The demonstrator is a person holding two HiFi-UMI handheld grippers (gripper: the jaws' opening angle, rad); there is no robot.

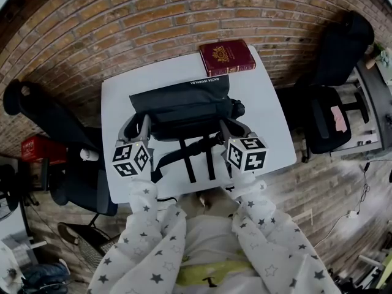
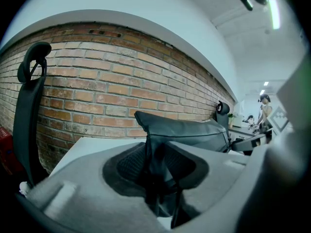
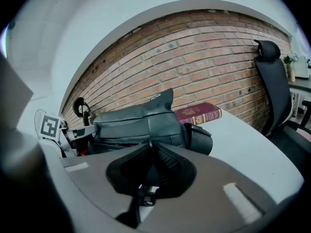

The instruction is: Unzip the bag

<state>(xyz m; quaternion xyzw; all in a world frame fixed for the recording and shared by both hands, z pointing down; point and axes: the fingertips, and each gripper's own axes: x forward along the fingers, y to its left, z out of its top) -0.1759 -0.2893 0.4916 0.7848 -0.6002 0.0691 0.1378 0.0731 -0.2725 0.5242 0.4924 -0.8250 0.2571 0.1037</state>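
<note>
A black bag (image 1: 180,106) lies across the middle of a white table (image 1: 269,121), with its straps trailing toward the front edge. My left gripper (image 1: 142,122) is at the bag's left end. In the left gripper view, the left gripper (image 2: 156,164) is shut on a fold of the bag's (image 2: 189,130) black fabric. My right gripper (image 1: 225,126) is at the bag's right front corner. In the right gripper view, the right gripper (image 3: 151,152) is shut tight on a thin black tab, seemingly the zipper pull, at the front of the bag (image 3: 136,123).
A dark red book (image 1: 226,57) lies at the table's back right, behind the bag, and shows as the book (image 3: 199,114) in the right gripper view. Black office chairs stand left (image 1: 55,127) and right (image 1: 334,60) of the table. A brick wall runs behind it.
</note>
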